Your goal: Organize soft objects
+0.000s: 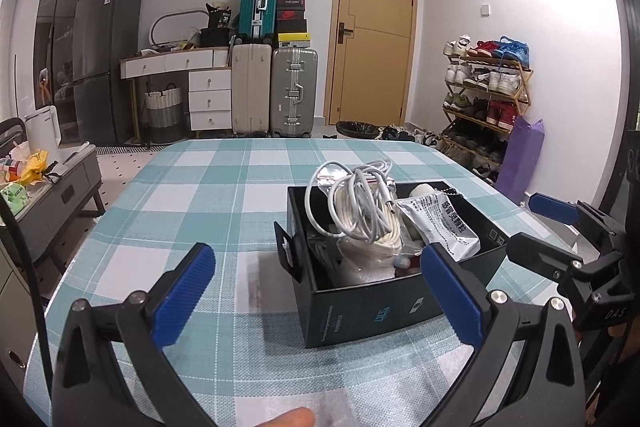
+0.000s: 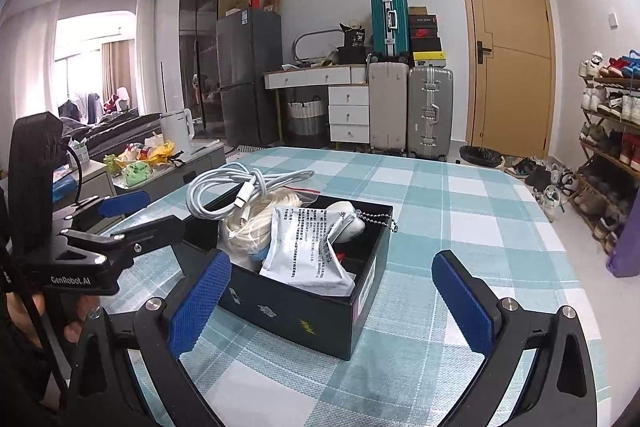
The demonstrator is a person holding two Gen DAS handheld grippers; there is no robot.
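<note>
A black open box stands on the teal checked tablecloth. It is heaped with soft things: a coiled white charging cable on top, a white printed sachet, a bundle of white cord, and a white round item on a ball chain. My left gripper is open just before the box's near left corner, holding nothing. My right gripper is open at the box's right side, also holding nothing. Neither touches the box.
Beyond the table's far edge stand suitcases, a white desk with drawers, a wooden door and a black bin. A shoe rack and a purple bag are at the right, a cluttered low cabinet at the left.
</note>
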